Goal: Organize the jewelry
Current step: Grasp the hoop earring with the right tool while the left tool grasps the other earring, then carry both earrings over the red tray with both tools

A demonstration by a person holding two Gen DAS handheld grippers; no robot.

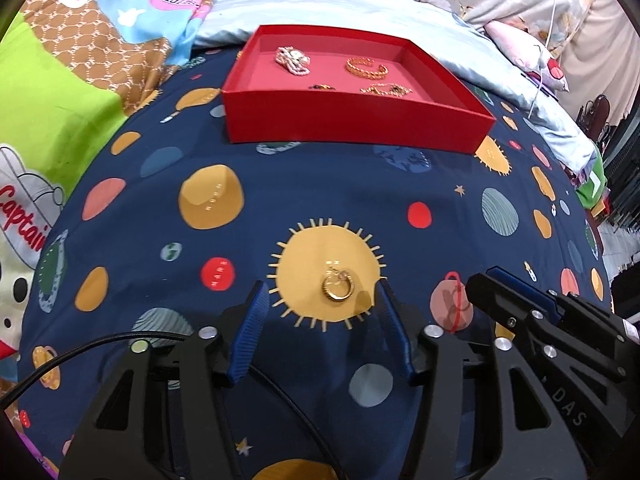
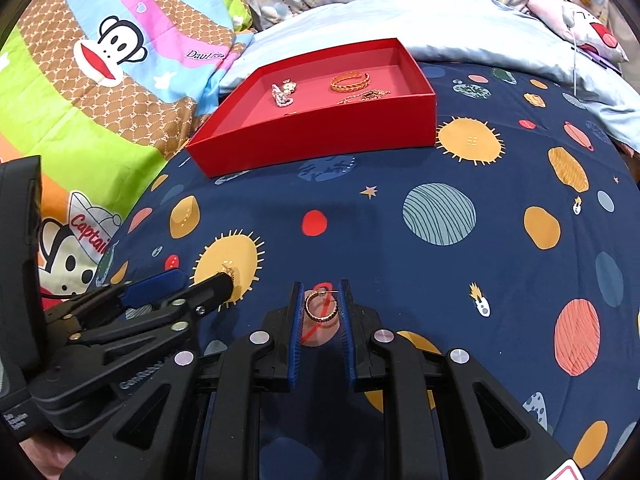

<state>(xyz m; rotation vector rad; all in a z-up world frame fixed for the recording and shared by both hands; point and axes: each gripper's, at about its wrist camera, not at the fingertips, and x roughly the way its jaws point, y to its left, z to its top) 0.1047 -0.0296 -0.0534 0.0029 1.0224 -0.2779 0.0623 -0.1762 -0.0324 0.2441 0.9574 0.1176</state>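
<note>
Where fingers (image 2: 295,320) flank hoop earring (image 2: 322,307), slim gaps.

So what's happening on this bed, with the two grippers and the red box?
Jewelry is being sorted into the red box, which already holds a gold bangle and other pieces. The left gripper has open jaws around a gold hoop earring on the planet bedsheet. The right gripper brackets a second hoop, jaws narrow.

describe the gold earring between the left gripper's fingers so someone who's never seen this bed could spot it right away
On the navy planet-print bedspread, in front of the red box, find the big yellow sun. The gold hoop earring lies on it, between the left gripper's open fingers. Unlike the thinner hoop on the pink planet, it is chunky and ribbed.
</note>
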